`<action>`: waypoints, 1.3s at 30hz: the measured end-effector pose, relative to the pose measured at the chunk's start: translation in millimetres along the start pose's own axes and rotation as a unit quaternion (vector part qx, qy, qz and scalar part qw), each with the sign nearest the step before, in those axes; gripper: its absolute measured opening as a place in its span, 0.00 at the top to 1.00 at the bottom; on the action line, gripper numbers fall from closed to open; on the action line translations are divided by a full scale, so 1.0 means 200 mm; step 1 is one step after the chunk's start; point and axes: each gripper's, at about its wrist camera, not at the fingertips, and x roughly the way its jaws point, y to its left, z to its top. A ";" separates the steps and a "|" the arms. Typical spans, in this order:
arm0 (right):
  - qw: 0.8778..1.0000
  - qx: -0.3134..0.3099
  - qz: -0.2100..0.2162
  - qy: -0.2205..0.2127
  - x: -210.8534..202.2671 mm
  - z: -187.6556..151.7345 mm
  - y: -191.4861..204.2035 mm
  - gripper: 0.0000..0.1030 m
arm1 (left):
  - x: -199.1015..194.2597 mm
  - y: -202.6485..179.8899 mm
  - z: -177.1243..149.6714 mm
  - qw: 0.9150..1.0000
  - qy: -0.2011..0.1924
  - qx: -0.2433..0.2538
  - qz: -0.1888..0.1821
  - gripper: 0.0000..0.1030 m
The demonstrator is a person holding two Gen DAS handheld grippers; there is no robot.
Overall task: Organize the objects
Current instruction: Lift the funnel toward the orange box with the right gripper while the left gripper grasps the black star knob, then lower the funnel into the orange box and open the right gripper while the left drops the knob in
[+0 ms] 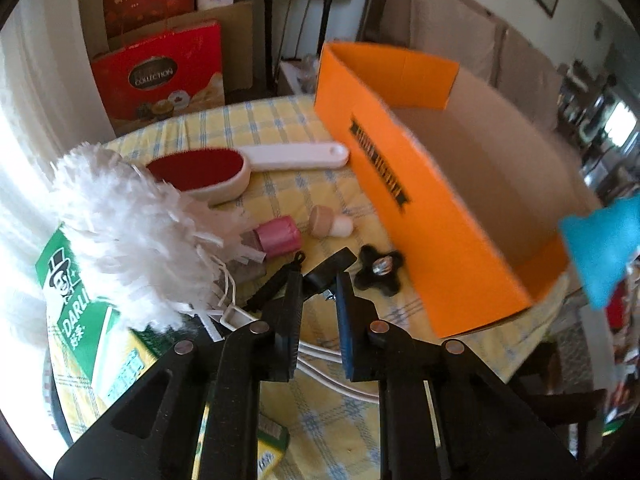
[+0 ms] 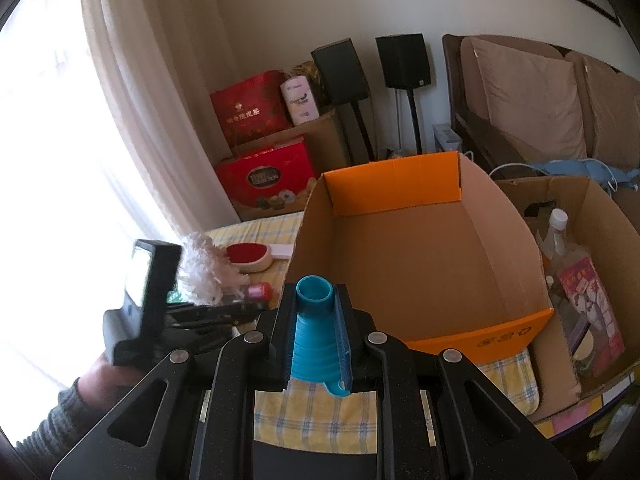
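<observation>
Orange cardboard box (image 1: pixel 400 184) at 2 o'clock, empty. White duster (image 1: pixel 132 232) crowds 10 o'clock. Left gripper (image 1: pixel 320 280) jaws pinch black knob (image 1: pixel 332 266); star knob (image 1: pixel 380 270) beside. Right gripper (image 2: pixel 314 300) jaws clamp blue funnel (image 2: pixel 314 332).

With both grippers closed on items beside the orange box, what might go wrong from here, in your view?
1. The left gripper pinches only one end of the black knob; it may slip when lifted.
2. The white duster crowds that gripper and could be dragged along.
3. The right gripper holds the tapered blue funnel, which might slide out before reaching the orange box.
</observation>
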 end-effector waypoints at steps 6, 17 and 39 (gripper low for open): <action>1.000 -0.004 -0.011 -0.006 0.00 0.04 -0.01 0.84 | -0.19 -0.01 0.05 0.998 -0.037 -0.019 -0.041 0.86; 0.999 -0.008 -0.047 -0.012 0.03 0.12 -0.11 0.84 | -0.38 -0.20 0.15 0.992 -0.085 -0.011 -0.095 0.86; 0.994 0.015 -0.104 0.034 0.27 0.05 -0.42 0.84 | 0.02 -0.59 0.16 0.996 -0.019 0.027 -0.081 0.85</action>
